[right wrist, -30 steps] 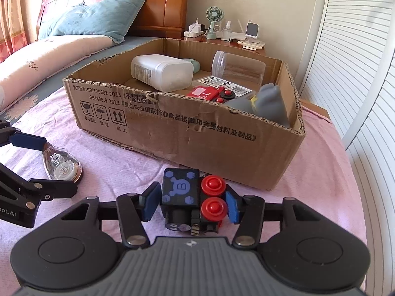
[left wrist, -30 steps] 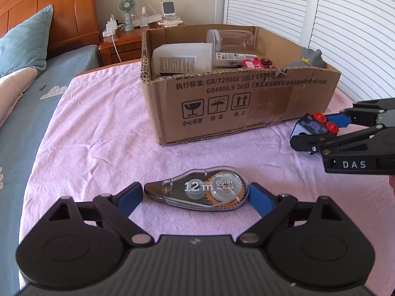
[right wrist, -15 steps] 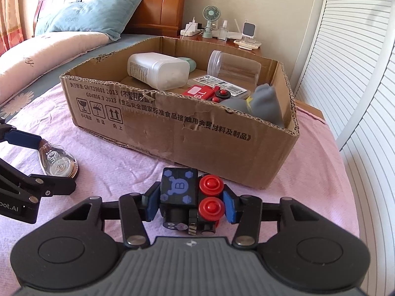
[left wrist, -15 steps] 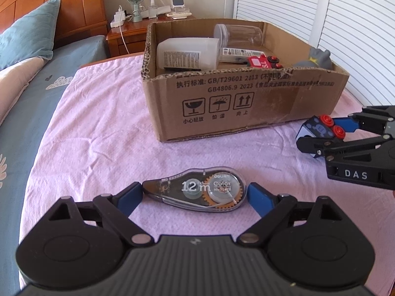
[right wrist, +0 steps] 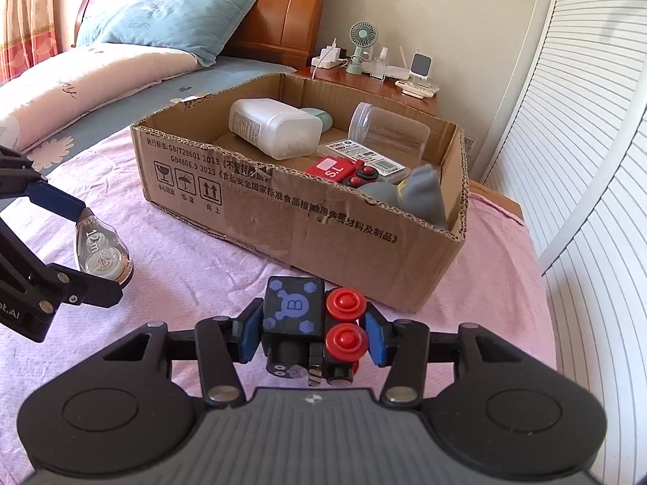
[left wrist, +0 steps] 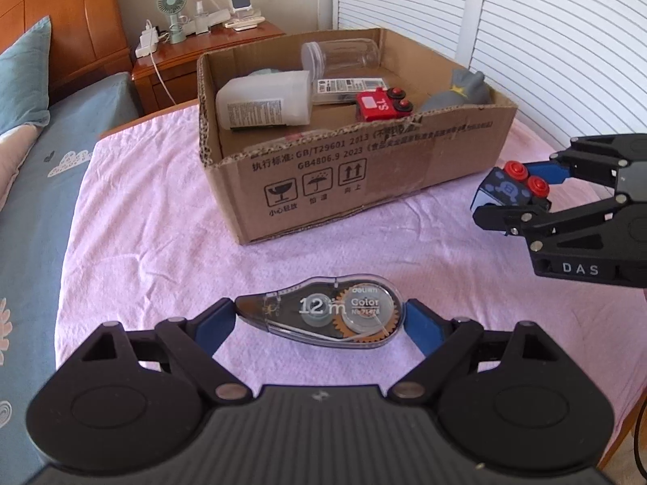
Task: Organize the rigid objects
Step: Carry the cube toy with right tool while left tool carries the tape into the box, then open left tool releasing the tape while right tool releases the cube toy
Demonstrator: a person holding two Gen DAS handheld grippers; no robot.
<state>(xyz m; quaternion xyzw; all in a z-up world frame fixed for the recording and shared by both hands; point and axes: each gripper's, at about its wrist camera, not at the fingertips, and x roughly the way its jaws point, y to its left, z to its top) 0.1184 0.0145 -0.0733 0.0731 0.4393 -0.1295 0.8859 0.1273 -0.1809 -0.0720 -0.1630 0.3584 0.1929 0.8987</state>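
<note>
Near box (left wrist: 364,186): L gripper (left wrist: 319,317) grips tape (left wrist: 323,315), R gripper (right wrist: 309,333) grips toy (right wrist: 313,323)

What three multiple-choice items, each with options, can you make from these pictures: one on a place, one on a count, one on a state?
1. Where is the white plastic bottle?
A. On the pink bed cover
B. Lying inside the brown cardboard box
C. On the wooden nightstand

2. How many red round knobs show on top of the black toy block with a blue "B"?
A. Two
B. Four
C. None

3. What is the state of the left tool?
A. Open and holding nothing
B. Shut on the clear correction tape dispenser marked "12 m"
C. Shut on a clear jar

Right letters: 1 B, the bottle lies on its side between the box walls; 2 A, two knobs sit side by side in the right tool; 3 B, both blue pads press the dispenser's ends.
</note>
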